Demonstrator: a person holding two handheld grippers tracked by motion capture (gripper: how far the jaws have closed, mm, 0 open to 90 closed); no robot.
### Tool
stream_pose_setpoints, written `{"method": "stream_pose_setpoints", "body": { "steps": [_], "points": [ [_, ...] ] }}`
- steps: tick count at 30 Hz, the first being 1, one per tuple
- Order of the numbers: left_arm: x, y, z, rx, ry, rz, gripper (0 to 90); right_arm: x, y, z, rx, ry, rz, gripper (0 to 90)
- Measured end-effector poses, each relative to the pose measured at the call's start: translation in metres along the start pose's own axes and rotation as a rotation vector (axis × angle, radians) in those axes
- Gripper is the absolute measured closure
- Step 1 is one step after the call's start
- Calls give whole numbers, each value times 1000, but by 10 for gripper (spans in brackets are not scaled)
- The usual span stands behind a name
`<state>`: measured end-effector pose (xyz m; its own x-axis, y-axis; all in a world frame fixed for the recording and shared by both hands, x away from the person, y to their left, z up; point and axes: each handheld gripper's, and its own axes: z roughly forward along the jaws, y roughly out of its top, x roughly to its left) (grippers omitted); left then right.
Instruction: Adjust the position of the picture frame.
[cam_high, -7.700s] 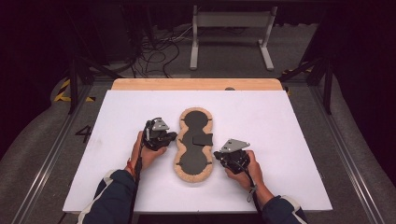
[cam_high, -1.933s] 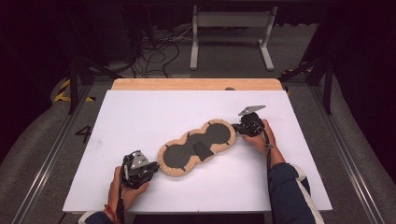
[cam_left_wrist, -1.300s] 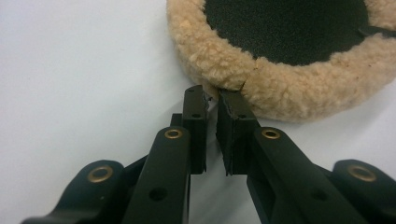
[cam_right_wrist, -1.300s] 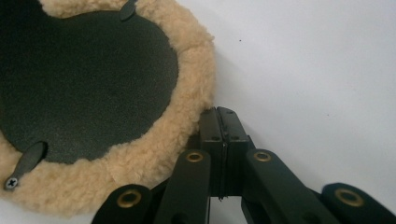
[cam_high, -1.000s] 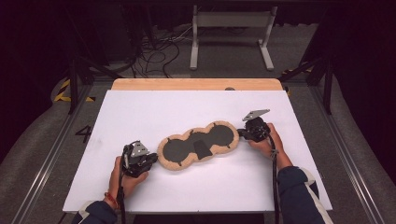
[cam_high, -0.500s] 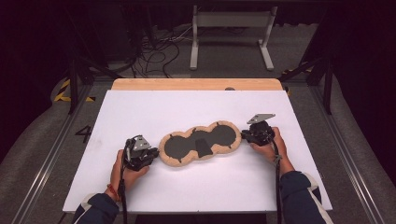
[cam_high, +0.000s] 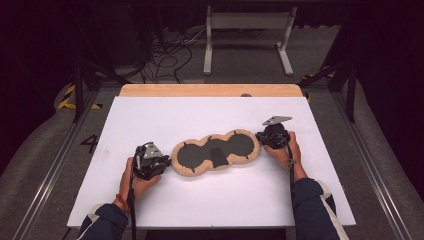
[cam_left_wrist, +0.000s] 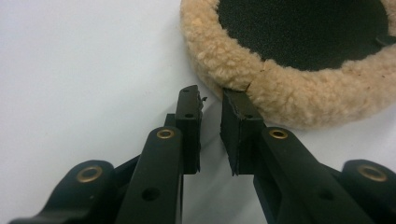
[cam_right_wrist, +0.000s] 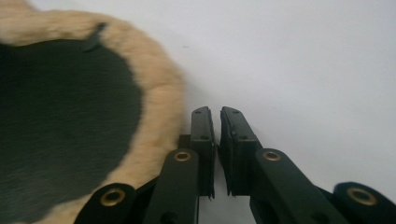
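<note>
As the fleece-edged pad (cam_high: 216, 154) comes to lie crosswise on the white table (cam_high: 165, 112), turned from the slanted line it held a second ago, the turning looks nearly done. The left gripper (cam_left_wrist: 211, 100) sits at the pad's left end, jaws narrowly parted, one pad touching the fleece rim. The right gripper (cam_right_wrist: 215, 112), jaws almost closed on nothing, rests just beside the right end, holding no part of it.
</note>
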<state>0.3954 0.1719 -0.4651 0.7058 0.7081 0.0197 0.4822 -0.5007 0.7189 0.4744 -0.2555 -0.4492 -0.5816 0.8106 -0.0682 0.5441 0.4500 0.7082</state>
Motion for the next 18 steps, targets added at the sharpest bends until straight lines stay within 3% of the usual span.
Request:
{"method": "stream_pose_setpoints", "body": {
  "steps": [6,11,18],
  "points": [
    [7,3,2,3,-23,27,764,-1,-5,-3,-5,33,-11,900],
    [7,5,3,15,-9,49,766,-4,-8,-6,-6,82,-44,900],
    [9,4,4,8,-25,51,789,-4,-13,-12,-3,117,-69,900]
  ]
}}
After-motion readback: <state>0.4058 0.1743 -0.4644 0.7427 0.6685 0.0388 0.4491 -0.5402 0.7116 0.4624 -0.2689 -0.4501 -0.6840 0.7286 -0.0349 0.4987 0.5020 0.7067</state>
